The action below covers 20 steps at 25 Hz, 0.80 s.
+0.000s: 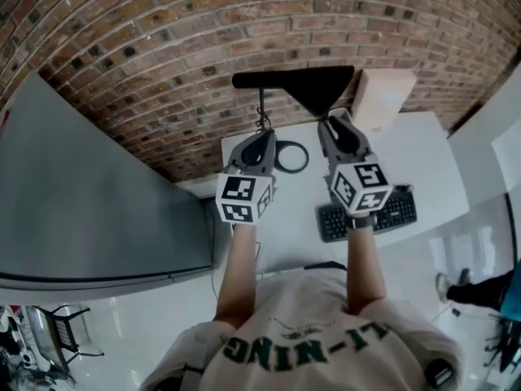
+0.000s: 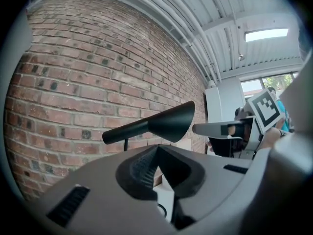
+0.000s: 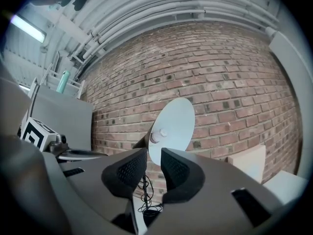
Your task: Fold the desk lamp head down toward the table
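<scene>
The black desk lamp has its head (image 1: 293, 78) lying level on a thin stem (image 1: 262, 108) above a ring base (image 1: 291, 157) on the white table (image 1: 423, 153). My left gripper (image 1: 262, 137) hovers beside the stem, below the head, and its jaw tips meet with nothing between them. From the left gripper view the lamp head (image 2: 156, 124) sits just above the left gripper (image 2: 157, 150). My right gripper (image 1: 335, 120) is right under the cone shade. In the right gripper view its jaws (image 3: 154, 153) stand narrowly apart and empty, with the shade's open face and bulb (image 3: 171, 129) just beyond.
A black keyboard (image 1: 368, 213) lies on the table under my right forearm. A cardboard box (image 1: 383, 96) stands at the back right against the brick wall (image 1: 163, 31). A grey partition (image 1: 81, 202) borders the table's left side.
</scene>
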### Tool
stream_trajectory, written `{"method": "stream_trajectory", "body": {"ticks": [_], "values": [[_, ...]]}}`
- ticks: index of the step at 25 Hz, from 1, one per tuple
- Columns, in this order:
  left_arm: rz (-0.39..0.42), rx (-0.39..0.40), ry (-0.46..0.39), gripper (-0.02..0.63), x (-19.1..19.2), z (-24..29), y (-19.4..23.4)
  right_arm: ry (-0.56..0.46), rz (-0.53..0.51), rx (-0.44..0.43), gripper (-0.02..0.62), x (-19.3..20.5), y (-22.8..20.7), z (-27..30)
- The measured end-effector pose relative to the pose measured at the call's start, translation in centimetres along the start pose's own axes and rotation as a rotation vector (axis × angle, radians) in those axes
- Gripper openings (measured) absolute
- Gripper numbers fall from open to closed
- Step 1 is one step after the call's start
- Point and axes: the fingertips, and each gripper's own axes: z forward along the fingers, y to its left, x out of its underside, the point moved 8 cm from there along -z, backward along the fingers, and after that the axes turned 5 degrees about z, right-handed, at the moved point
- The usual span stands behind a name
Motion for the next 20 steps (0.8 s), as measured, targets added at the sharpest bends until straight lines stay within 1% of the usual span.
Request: {"method": "stream_trajectory", "body": {"ticks": [4,11,17,20], "values": [[-0.015,-0.016,0.013,0.000,0.8,0.6,0.1,0.007,-0.015,-0.044,0.086,0.5,-0.4,0.9],[-0.011,-0.017,0.028,0.000,0.9,1.4,-0.3,-0.005,0.007,-0.087,0.083,-0.1,-0.3,1.8],[-0.015,-0.015,0.043,0.000,1.4,1.7,-0.7,-0.013,0.013,-0.109,0.024,-0.3,0.2,2.0],[-0.028,-0.026,0.060,0.000,1.6,1.7,-0.6,-0.022,-0.015,-0.110,0.012,-0.6,0.5,2.0]]}}
